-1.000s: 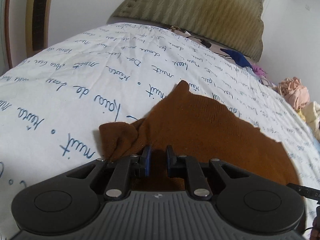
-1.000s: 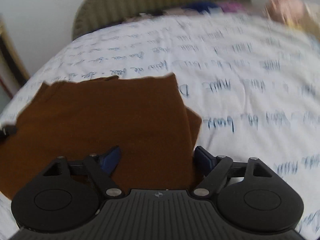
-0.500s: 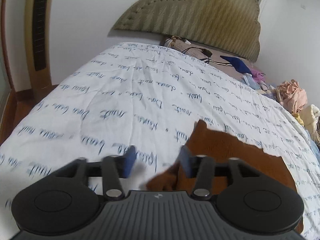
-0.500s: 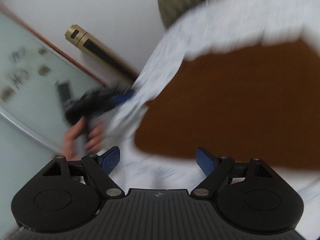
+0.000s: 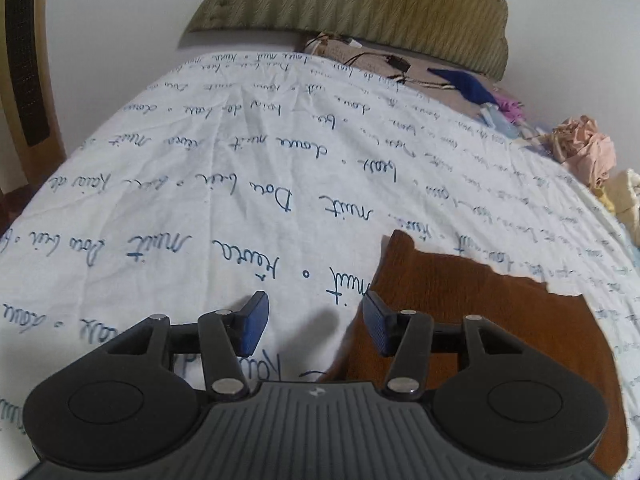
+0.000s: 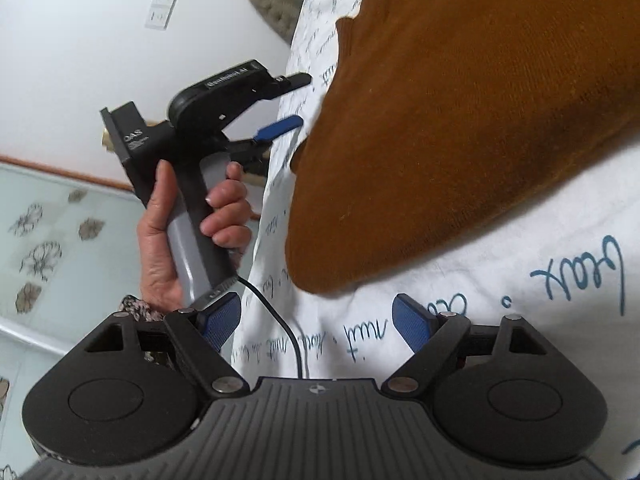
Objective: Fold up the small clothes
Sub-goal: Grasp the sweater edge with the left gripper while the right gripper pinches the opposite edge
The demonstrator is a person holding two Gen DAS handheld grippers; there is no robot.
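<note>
A brown knit garment (image 5: 480,320) lies flat and folded on the white bedsheet with blue script (image 5: 200,200). My left gripper (image 5: 314,326) is open and empty, its right finger over the garment's left edge. In the right wrist view the garment (image 6: 460,120) fills the upper right. My right gripper (image 6: 316,324) is open and empty, just short of the garment's near rounded edge. The left gripper (image 6: 292,100) shows there too, held in a hand, open beside the garment.
A padded olive headboard (image 5: 360,4) stands at the far end of the bed. Cables and a blue cloth (image 5: 464,82) lie near it. Crumpled pink and cream clothes (image 5: 584,152) sit at the bed's right edge. A floor with flower tiles (image 6: 48,240) lies left of the bed.
My left gripper has let go of the garment's corner, opened and drawn back to the left. My right gripper has swung around to the garment's near side and stayed open.
</note>
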